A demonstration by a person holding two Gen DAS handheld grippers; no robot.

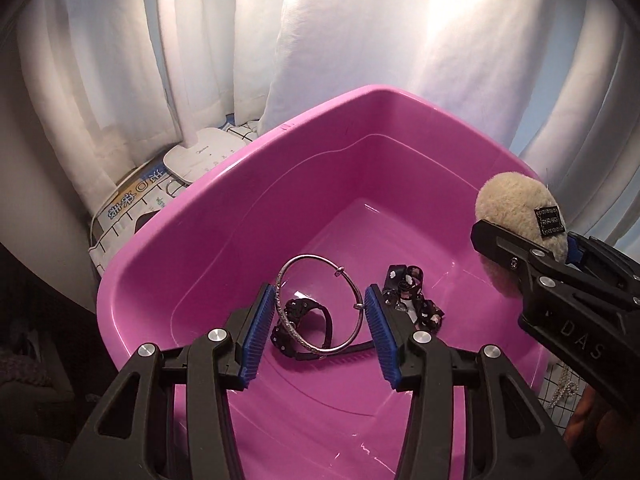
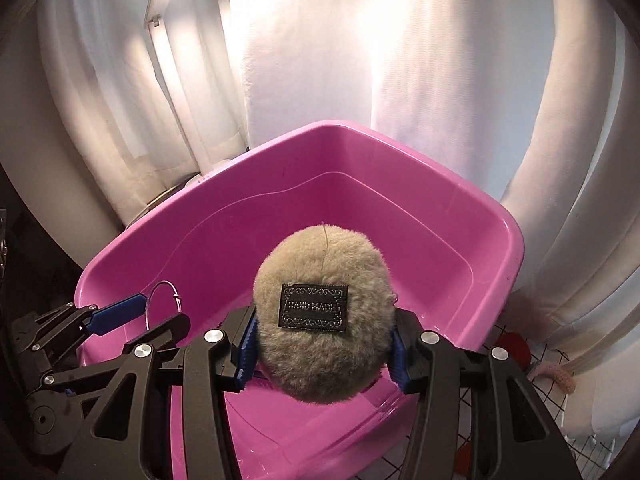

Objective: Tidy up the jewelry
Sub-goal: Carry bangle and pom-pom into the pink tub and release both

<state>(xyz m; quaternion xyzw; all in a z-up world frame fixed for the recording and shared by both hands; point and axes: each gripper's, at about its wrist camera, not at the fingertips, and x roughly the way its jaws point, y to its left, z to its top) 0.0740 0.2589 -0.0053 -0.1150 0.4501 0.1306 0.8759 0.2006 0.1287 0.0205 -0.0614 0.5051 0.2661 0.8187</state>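
A pink plastic tub (image 1: 224, 208) fills both views. On its floor lie a silver bangle (image 1: 316, 272), a black watch (image 1: 304, 320) and a black patterned hair tie (image 1: 412, 292). My left gripper (image 1: 320, 320) is open, its blue pads either side of the bangle, above the tub floor. My right gripper (image 2: 322, 356) is shut on a beige fluffy scrunchie (image 2: 324, 276) with a black label and holds it over the tub's near right part. The scrunchie also shows in the left wrist view (image 1: 516, 208). The left gripper shows in the right wrist view (image 2: 132, 320).
White curtains (image 1: 340, 32) hang behind the tub. A white lamp base (image 1: 200, 156) and a printed sheet (image 1: 128, 204) sit behind its left side. A grid-patterned cloth (image 2: 552, 412) with red and pink items lies right of the tub.
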